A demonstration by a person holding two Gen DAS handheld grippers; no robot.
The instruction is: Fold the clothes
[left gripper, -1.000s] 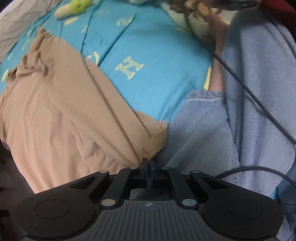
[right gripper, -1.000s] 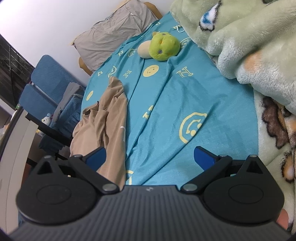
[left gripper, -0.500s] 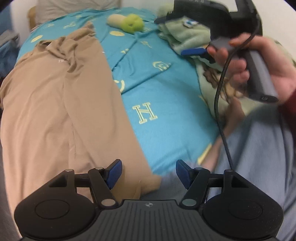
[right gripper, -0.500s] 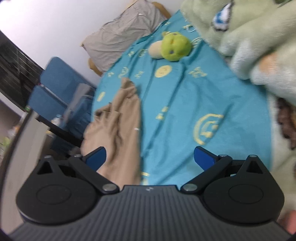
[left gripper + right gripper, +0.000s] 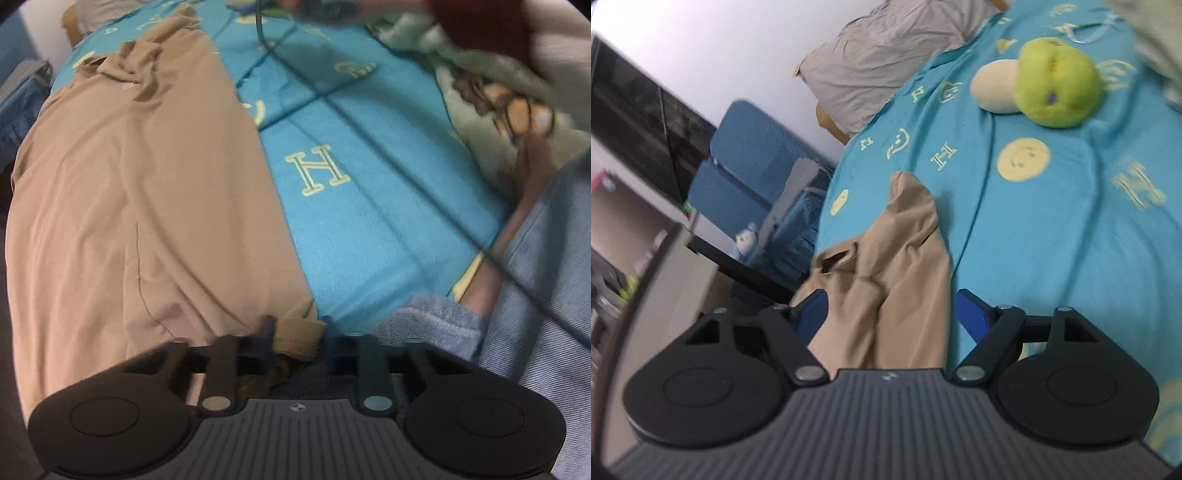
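- Your left gripper (image 5: 300,341) sits at the bottom centre of the left wrist view, its jaws parted with a clear gap between the blue pads.
- The hem corner of the tan garment (image 5: 140,192) lies in that gap, near the left pad; blur hides whether either pad touches it.
- From there the tan garment fills the left half of that view, spread fairly flat on the blue bedsheet (image 5: 369,229), with its bunched, wrinkled end at the upper left.
- Blue denim (image 5: 546,295) covers the lower right of that view, and a thin black cable (image 5: 388,147) crosses the sheet diagonally from top centre to right edge.
- A pale green fleece blanket (image 5: 480,85) lies blurred at the upper right.
- Your right gripper (image 5: 892,314) sits at the bottom centre of the right wrist view, jaws spread wide and holding nothing.
- The tan garment (image 5: 894,273) shows between its blue pads, running up to the middle of the frame, where it ends in a rounded fold on the bedsheet (image 5: 1052,229).
- A green plush toy (image 5: 1058,83) rests on the sheet at the upper right, touching a cream-coloured plush piece (image 5: 993,90) on its left.
- A grey pillow (image 5: 886,51) lies at the top centre.
- A blue chair (image 5: 753,166) stands beside the bed at the left of the frame.
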